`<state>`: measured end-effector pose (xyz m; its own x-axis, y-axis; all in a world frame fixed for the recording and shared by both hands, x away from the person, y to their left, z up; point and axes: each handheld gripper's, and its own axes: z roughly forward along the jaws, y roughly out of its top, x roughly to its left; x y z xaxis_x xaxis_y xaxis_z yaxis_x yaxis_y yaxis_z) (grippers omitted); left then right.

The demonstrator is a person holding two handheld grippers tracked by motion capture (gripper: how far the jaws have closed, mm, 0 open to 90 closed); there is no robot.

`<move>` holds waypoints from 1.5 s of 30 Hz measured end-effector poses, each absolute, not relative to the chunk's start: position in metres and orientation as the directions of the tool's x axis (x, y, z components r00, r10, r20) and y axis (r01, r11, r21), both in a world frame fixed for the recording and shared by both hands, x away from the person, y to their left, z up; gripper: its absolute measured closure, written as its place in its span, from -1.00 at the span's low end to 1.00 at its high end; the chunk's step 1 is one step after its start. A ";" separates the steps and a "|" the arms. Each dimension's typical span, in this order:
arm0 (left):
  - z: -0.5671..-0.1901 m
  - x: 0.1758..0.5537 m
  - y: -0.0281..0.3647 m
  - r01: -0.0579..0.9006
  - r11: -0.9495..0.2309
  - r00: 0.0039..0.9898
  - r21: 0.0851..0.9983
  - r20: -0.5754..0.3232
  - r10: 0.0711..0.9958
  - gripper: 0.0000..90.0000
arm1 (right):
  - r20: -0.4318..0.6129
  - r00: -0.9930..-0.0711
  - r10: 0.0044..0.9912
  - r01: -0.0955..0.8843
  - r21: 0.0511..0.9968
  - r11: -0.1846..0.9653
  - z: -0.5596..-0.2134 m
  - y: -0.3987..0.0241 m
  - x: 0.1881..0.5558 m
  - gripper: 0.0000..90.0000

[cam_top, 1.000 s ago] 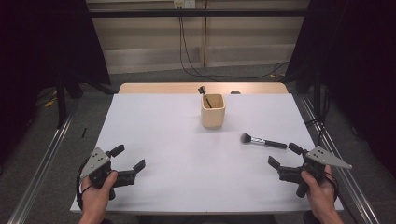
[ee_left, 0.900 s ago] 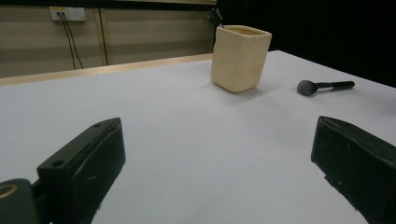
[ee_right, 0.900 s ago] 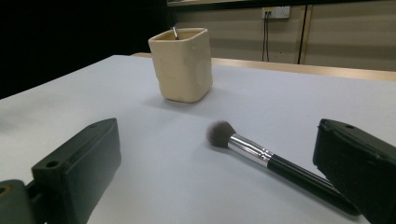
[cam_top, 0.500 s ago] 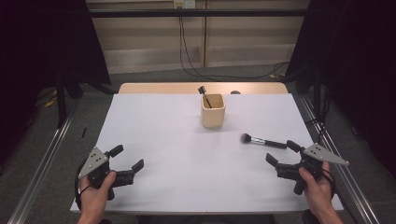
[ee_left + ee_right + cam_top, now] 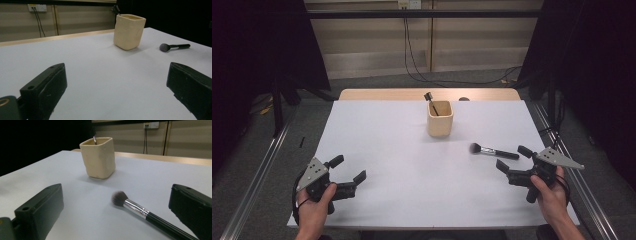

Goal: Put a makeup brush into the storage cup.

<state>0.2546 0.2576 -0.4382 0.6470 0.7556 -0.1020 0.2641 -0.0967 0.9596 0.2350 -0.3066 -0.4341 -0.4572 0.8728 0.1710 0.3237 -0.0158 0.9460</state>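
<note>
A cream square cup (image 5: 440,119) (image 5: 129,31) (image 5: 98,157) stands at the middle back of the white table (image 5: 412,165), with a dark-tipped brush (image 5: 430,101) leaning inside it. A black-handled makeup brush (image 5: 493,151) (image 5: 174,46) (image 5: 140,210) lies flat at the right, its bristles pointing left. My right gripper (image 5: 515,159) (image 5: 117,220) is open just right of that brush, whose handle runs between its jaws without touching them. My left gripper (image 5: 348,168) (image 5: 115,92) stands open over bare table at the front left, holding nothing.
A wooden strip (image 5: 387,94) edges the table's far side. Metal rails (image 5: 257,170) run along both sides of the table on the grey floor. Cables (image 5: 412,60) hang from a wall socket behind.
My right gripper has crept slightly forward and left toward the brush handle. The left gripper has stayed in place.
</note>
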 end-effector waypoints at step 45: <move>-0.439 0.256 0.260 0.263 -0.100 0.644 0.960 -0.097 0.759 -0.93 | 0.081 -0.500 0.862 0.280 0.957 0.072 -0.396 -0.298 0.318 -0.92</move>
<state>0.2555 0.2595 -0.4387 0.6437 0.7591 -0.0973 0.2626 -0.0997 0.9597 0.3183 -0.2975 -0.3964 -0.5005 0.8619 0.0814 0.2801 0.0723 0.9572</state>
